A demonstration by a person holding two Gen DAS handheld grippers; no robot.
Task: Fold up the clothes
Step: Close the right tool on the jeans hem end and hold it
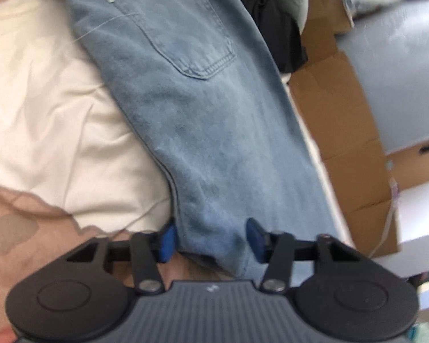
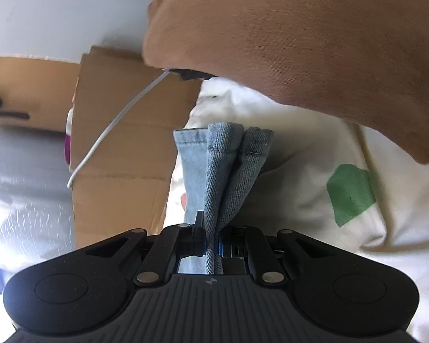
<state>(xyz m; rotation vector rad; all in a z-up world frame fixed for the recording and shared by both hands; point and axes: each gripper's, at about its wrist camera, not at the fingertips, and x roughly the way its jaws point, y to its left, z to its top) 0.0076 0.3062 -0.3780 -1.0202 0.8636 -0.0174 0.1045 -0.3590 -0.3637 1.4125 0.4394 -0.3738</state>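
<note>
Light blue jeans lie stretched out on a cream sheet, back pocket up, one leg running toward the camera. My left gripper stands over the near end of that leg. Its blue pads are apart with flat denim between them, and I see no pinch. In the right wrist view my right gripper is shut on a bunched fold of the jeans, whose hemmed edges stick up in front of it.
Cardboard boxes and a grey panel line the bed's right side. A pinkish cloth lies at the near left. A person's bare arm crosses above the right gripper. A white cable hangs beside a cream cloth with a green patch.
</note>
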